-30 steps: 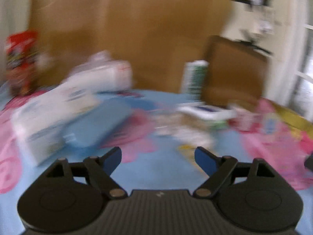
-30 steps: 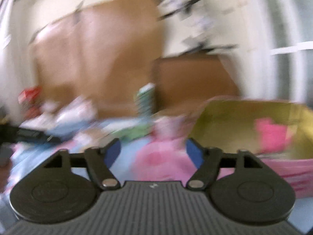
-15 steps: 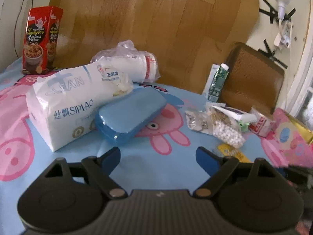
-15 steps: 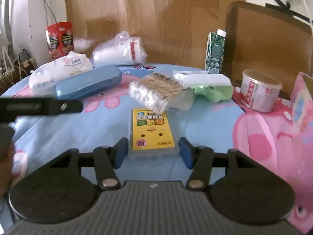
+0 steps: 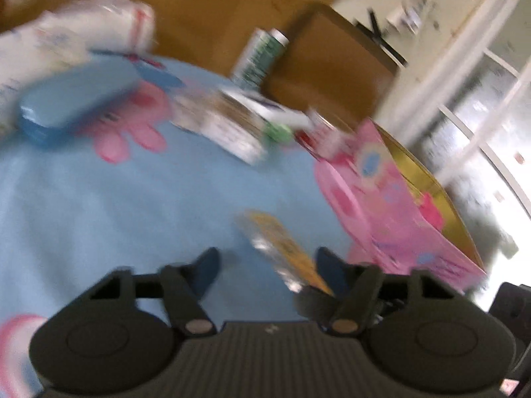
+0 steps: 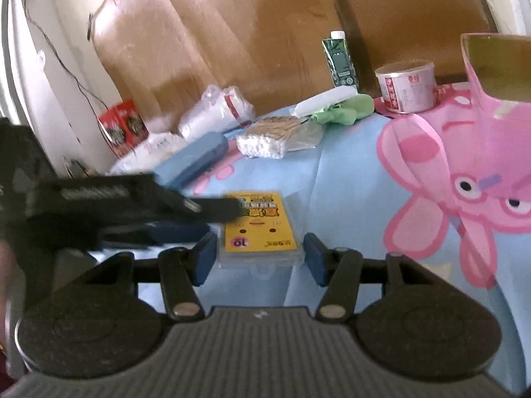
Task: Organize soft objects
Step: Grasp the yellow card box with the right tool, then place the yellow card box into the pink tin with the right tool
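Note:
A flat clear pack with a yellow label (image 6: 259, 229) lies on the blue cartoon tablecloth (image 6: 348, 179). My right gripper (image 6: 259, 260) is open, its fingers on either side of the pack's near end. My left gripper (image 5: 265, 270) is open; its view is blurred and shows the same yellow pack (image 5: 282, 248) between its fingers. In the right wrist view the left gripper (image 6: 212, 210) reaches in from the left, its tips over the pack's far left corner. A bag of cotton swabs (image 6: 272, 136) and a green cloth (image 6: 345, 112) lie further back.
A pink box with a gold inside (image 6: 491, 76) stands at the right. Behind are a tin can (image 6: 406, 86), a green carton (image 6: 340, 59), a blue case (image 6: 195, 162), white tissue packs (image 6: 215, 116) and a red box (image 6: 124, 129).
My left gripper swung right and down toward the yellow pack, now blurred. My right gripper shifted slightly, still straddling the pack's near end.

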`<state>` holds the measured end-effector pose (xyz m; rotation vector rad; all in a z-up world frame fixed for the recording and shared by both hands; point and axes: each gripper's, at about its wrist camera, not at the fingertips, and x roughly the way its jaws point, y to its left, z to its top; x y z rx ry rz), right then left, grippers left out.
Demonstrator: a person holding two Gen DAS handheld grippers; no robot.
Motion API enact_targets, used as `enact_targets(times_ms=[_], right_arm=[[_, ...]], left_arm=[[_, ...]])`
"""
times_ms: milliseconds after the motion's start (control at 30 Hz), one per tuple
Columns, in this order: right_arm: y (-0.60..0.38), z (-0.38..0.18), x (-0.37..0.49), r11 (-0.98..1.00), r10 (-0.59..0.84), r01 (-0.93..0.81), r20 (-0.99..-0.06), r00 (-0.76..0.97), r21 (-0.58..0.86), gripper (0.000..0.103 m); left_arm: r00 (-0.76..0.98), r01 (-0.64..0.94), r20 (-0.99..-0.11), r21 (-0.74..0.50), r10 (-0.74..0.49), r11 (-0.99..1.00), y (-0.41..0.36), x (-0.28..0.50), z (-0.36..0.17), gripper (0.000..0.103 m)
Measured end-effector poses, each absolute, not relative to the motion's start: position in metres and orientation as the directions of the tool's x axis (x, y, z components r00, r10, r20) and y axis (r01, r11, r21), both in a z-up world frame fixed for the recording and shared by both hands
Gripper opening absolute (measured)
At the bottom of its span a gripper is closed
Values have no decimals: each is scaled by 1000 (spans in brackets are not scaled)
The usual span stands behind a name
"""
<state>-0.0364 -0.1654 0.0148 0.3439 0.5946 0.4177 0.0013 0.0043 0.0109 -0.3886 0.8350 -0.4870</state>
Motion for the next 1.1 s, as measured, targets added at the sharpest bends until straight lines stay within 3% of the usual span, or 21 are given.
enact_targets(times_ms=[33,67,267,500,633,700,767,933,1100], right_arm=[[-166,16,-41,863,469,-283,-459,754,418,59],[-164,18,-46,871,461,-291,-453,763,396,59],[-191,41,-72,916,351,-248,-330,876,316,59],[-242,57,-90,968,109,-62,-183,977,244,59],[-274,56,-80,968,16,27,-169,986,248,59],[-284,53,-70,969,-55,95,-175,983,230,60],[-293,46,-65,960,-144,189,-215,966,205,71],[-302,36,-78,948,-143,188,-185,972,257,72],[-276,47,-79,974,-39,69,-141,989,216,63]], left_arm=[[560,262,-609,-513,-562,817,-2,2,10,41],[545,270,-609,-525,-577,808,-10,3,10,39],[550,392,-542,-504,-635,769,-55,0,44,38],[508,570,-508,-407,-695,714,-151,8,83,39],[507,597,-514,-370,-692,712,-196,23,85,42],[531,595,-524,-328,-666,733,-216,31,85,53],[572,576,-539,-272,-618,770,-226,29,85,55],[607,541,-498,-310,-618,782,-171,21,81,59],[750,318,-504,-294,-428,902,-65,22,62,62]])
